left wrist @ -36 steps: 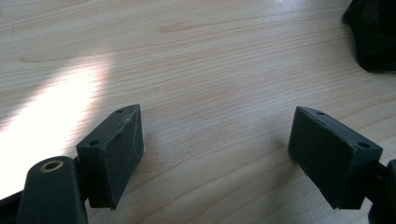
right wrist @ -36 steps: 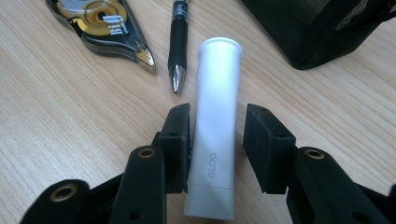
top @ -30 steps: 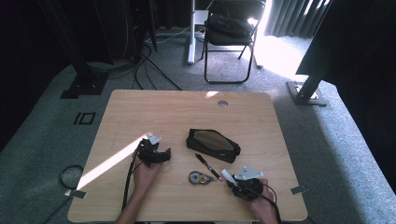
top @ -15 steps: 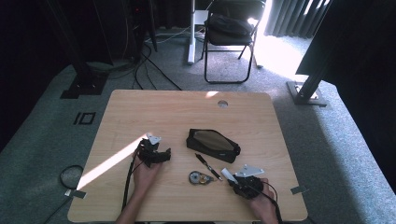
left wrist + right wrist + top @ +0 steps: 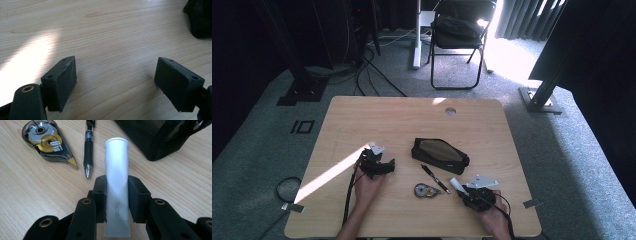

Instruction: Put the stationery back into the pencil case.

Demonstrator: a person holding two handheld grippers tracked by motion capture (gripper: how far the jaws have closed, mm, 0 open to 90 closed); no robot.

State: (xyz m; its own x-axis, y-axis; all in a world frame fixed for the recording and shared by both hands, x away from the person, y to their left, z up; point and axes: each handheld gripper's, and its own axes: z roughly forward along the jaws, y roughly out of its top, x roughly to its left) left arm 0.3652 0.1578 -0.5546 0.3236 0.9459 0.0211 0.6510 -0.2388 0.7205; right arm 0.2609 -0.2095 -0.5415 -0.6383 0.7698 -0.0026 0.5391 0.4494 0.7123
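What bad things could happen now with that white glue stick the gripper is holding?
The right gripper pinches the glue stick only near its back end, so the smooth tube might slip or tip out. Its front points over the pen and correction tape, so a low swing could knock them. The black mesh pouch lies close, and its floppy edge could catch the stick.

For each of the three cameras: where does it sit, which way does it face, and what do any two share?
High view: above the table's near edge, looking forward and down; both forearms, left hand-held gripper, right hand-held gripper.
Left gripper view: rides that gripper, facing bare table between open jaws.
Right gripper view: rides that gripper, jaws clamping a white glue stick.
Shared by high and right: pen, correction tape, black pouch.
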